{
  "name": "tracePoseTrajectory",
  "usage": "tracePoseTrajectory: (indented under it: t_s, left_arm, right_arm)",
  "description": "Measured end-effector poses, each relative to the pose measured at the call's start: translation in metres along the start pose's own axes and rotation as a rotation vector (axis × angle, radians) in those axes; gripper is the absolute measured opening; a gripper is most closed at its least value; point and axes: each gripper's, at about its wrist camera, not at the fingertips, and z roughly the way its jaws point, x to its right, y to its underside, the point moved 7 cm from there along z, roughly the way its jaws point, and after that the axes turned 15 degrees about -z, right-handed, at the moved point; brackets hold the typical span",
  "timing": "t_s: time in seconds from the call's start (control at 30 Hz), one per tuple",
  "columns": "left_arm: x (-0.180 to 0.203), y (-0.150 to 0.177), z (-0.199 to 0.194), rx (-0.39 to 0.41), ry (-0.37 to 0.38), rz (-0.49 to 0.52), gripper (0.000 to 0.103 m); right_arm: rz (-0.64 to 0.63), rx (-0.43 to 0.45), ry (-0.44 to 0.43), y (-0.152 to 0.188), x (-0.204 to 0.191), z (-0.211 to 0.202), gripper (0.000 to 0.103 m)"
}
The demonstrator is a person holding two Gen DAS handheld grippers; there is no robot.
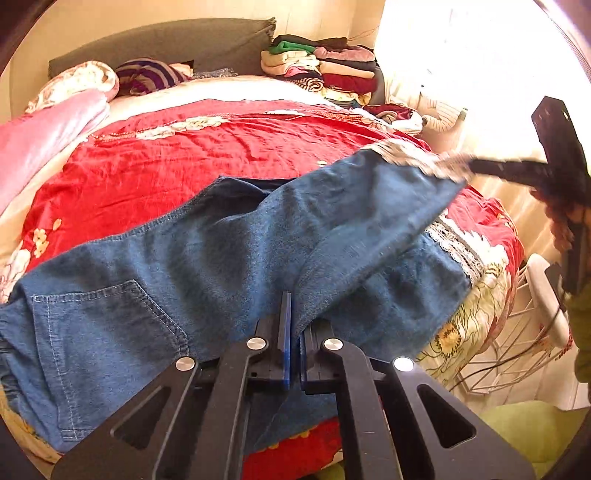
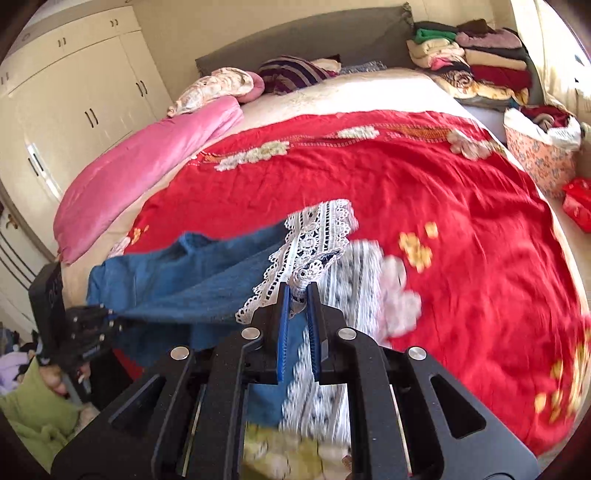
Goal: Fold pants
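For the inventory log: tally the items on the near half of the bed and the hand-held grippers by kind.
Denim pants: 1
Red bedspread: 1
Pink blanket: 1
Hand-held grippers: 2, left hand-held gripper and right hand-held gripper, each shut on the pants
Total: 5

A wide bed (image 2: 388,92) is filling the room, with a red bedspread (image 2: 424,177) lying across it and a pink quilt (image 2: 140,162) lying rolled along its left side. A grey headboard (image 2: 295,40) is standing against the cream wall (image 2: 177,18). Cream wardrobes (image 2: 74,92) are lining the left wall. Folded clothes (image 2: 480,55) are sitting stacked in the far right corner. Strong daylight is pouring through a window (image 1: 480,55) on the right.
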Motion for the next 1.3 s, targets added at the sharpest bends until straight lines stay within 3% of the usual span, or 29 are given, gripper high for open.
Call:
tracePoseTrajectory:
  t_s: [0.3,0.57,0.63,0.73,0.9,0.97,1.17,1.3]
  left_arm:
    - [0.004,0.020,-0.001,-0.029,-0.019,0.041,0.002]
    - [0.008,0.030,0.005,-0.064,-0.027,0.074,0.002]
    - [0.008,0.032,0.008,-0.071,-0.028,0.076,0.002]
    - [0.008,0.034,0.011,-0.079,-0.029,0.074,0.002]
    - [0.008,0.036,0.011,-0.076,-0.032,0.073,0.002]
    - [0.008,0.037,0.011,-0.075,-0.036,0.075,0.002]
    - [0.008,0.038,0.005,-0.073,-0.046,0.104,0.003]
    - [0.006,0.046,0.013,-0.105,-0.053,0.115,0.003]
  right_arm:
    - [0.071,-0.141,-0.021,0.078,-0.007,0.002,0.005]
    - [0.087,-0.190,0.037,0.105,0.007,0.004,0.000]
    - [0.046,-0.151,0.019,0.097,0.003,-0.003,0.002]
    - [0.002,-0.134,0.006,0.089,-0.006,-0.004,0.024]
    - [0.053,-0.160,0.001,0.089,0.005,0.018,0.024]
    - [0.059,-0.169,-0.044,0.092,0.002,0.024,0.004]
    - [-0.007,-0.197,-0.014,0.097,0.000,0.009,0.003]
    - [-0.039,-0.248,0.019,0.107,-0.001,0.023,0.005]
